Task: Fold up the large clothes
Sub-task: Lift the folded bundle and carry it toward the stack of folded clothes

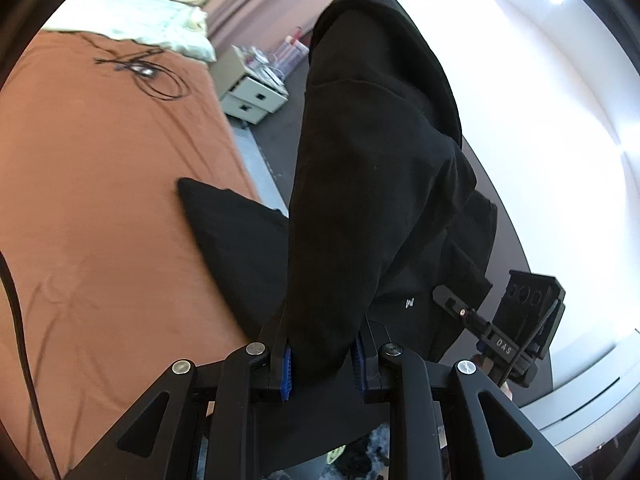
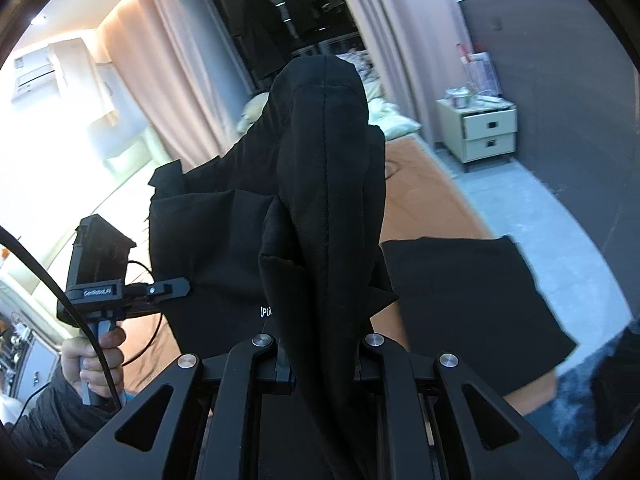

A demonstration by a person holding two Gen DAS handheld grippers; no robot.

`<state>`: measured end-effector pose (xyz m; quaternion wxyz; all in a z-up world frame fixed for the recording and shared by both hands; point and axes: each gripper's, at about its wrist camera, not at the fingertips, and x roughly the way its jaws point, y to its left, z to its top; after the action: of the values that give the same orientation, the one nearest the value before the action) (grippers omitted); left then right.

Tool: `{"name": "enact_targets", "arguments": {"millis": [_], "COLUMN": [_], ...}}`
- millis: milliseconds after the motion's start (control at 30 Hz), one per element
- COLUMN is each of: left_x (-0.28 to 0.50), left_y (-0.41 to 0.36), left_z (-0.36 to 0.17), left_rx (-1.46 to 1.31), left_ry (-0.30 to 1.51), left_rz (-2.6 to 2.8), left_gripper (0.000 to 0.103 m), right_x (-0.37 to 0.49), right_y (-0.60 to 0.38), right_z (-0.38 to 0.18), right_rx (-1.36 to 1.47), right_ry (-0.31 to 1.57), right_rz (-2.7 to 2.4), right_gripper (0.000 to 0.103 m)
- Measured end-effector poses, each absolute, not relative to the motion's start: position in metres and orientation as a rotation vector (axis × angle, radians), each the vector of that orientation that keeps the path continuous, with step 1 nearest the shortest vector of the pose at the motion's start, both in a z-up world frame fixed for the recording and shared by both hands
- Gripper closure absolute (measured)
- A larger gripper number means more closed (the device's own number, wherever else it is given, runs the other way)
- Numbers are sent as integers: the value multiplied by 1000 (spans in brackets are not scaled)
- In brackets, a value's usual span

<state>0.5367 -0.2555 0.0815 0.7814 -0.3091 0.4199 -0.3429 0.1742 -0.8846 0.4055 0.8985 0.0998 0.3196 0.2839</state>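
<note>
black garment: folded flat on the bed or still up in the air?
Mostly in the air: black garment hangs bunched from both hand-held grippers; one part lies on the orange bed.

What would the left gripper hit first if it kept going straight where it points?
The black fabric garment that the left gripper is clamping fills its line; behind that probably the dark floor beside the orange-sheeted bed, depth unclear.

The garment (image 1: 360, 184) is plain black with a small white logo. The bed sheet (image 1: 100, 200) is rust orange, the pillow (image 1: 132, 20) at its far edge pale mint. Curtains (image 2: 160, 92) are dusty pink, the nightstand (image 2: 480, 132) cream, the left gripper (image 1: 322, 364) black with blue pads (image 1: 286, 372).
</note>
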Motion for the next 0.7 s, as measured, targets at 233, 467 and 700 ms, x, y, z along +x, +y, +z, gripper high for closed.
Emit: {"name": "enact_targets", "arguments": {"millis": [233,467,700], "left_x": [553,578,617], "left_y": [-301,-341,-369], "left_z": [73,46,-7], "left_rx": [-660,-691,-701], "left_ry": [956,1000,1089], "left_rz": [-804,-853,-859], "left_gripper": [79,79,79], "right_x": [166,172,204], "right_y": [-882,-866,-838], "right_z": [433,453,435], "right_rx": [147,88,61], "right_ry": [668,712,801], "right_rz": [466,368,300], "right_gripper": [92,92,92]}}
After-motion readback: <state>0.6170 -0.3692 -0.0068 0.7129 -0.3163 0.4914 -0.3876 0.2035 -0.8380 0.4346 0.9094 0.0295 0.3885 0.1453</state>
